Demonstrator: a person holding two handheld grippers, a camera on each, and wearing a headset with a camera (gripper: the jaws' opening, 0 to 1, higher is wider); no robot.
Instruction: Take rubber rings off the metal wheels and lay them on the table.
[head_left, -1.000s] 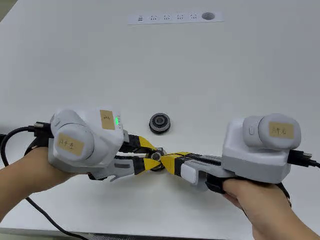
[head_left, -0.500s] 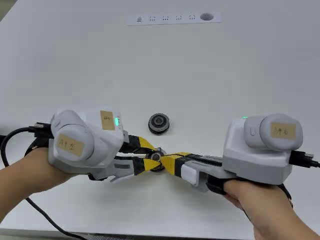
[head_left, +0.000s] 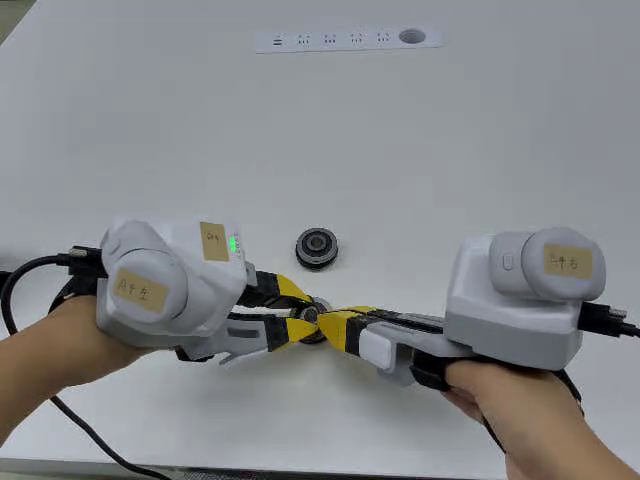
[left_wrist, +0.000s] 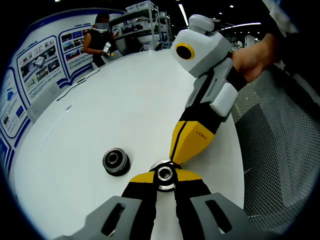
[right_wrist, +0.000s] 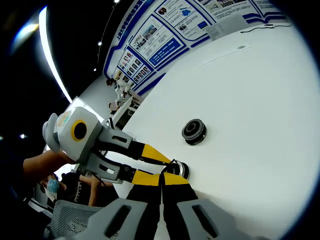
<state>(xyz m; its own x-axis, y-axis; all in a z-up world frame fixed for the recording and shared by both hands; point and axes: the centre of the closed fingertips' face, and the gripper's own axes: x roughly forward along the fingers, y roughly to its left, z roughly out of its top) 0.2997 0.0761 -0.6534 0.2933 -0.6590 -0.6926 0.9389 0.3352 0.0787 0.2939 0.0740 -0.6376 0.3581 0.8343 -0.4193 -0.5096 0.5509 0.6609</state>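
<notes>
Lower centre: left gripper (head_left: 297, 323) clamps the metal wheel (left_wrist: 165, 174) steady while right gripper (right_wrist: 169, 177), jaws pinched together at its rim, apparently nips the rubber ring (right_wrist: 184, 171) for peeling.

Only the camera has drifted slightly; the left gripper (head_left: 303, 312), right gripper (head_left: 332, 322) and free wheel (head_left: 317, 247) show no visible move.

— What is the bench (head_left: 450, 150) like?
— White and plain. A white power strip (head_left: 345, 39) lies flat along its far side.
— Anything nearer?
— One dark metal wheel (head_left: 317, 246) lies mid-bench, alone. Just nearer, a second wheel (head_left: 311, 316) sits low over the surface; whether it touches, I cannot tell. A black cable (head_left: 75, 420) crosses the front left corner.
</notes>
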